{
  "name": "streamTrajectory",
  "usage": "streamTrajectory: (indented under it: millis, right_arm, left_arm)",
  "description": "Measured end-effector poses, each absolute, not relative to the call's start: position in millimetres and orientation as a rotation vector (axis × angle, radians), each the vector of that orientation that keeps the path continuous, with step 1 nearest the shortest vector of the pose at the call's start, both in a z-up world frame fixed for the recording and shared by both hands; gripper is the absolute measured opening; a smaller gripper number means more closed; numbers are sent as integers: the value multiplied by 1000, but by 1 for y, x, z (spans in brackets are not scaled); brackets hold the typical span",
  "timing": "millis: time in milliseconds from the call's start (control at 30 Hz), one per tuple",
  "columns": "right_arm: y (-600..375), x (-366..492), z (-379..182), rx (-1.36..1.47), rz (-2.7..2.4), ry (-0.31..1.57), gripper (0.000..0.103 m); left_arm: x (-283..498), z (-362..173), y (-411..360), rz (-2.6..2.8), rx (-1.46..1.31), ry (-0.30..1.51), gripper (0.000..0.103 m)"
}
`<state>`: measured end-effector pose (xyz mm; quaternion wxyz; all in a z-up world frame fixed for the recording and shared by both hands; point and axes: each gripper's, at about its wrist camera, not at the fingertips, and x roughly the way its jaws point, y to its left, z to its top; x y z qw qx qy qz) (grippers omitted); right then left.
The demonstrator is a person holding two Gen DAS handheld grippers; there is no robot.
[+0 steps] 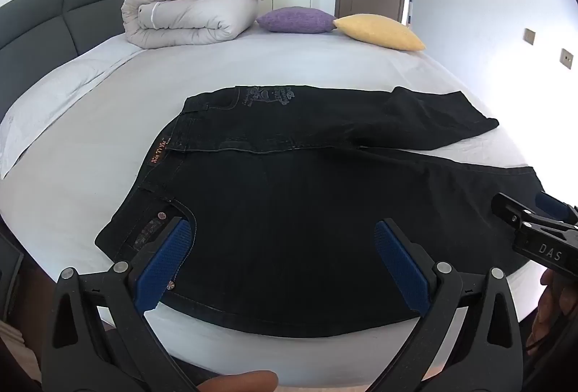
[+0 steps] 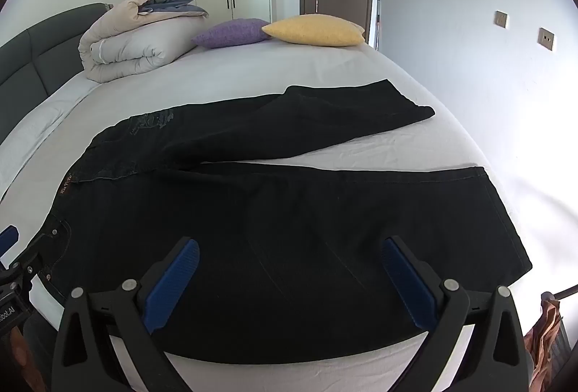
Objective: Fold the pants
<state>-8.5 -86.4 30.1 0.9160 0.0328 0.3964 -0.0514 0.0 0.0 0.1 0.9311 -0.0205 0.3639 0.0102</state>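
We look across the bed (image 1: 253,67), whose pale sheet carries the pants (image 1: 289,211) spread flat near its front edge, with a folded duvet (image 1: 188,16), a purple cushion (image 1: 296,19) and a yellow cushion (image 1: 379,30) well apart at the far side. The pants are dark denim, waistband (image 1: 162,153) to the left and the two legs running right: the far leg (image 2: 325,117) angles away, while the near leg (image 2: 361,211) lies along the front edge and ends in a hem (image 2: 505,211). We judge the cloth fairly heavy and soft yet with some body, rough enough not to slip from ribbed pads, and not fragile; lifted from one point it will likely sag and drag on the sheet, so we want two grips far apart along one edge. The waistband and hem, being doubled and stitched, look like the firmest places to pinch. Our left tongs (image 1: 281,265) hover over the hip, near the front pocket (image 1: 155,233), spread wide and holding nothing; our right tongs (image 2: 289,280) hover likewise over the near leg's thigh, also parted and empty.
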Motion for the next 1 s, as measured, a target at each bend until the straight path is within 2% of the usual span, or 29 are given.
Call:
streamTrajectory:
  millis: [1000]
  right_arm:
    - [-84, -8, 27, 59, -104, 815, 103]
  left_arm:
    - [-2, 2, 0, 27, -26, 728, 103]
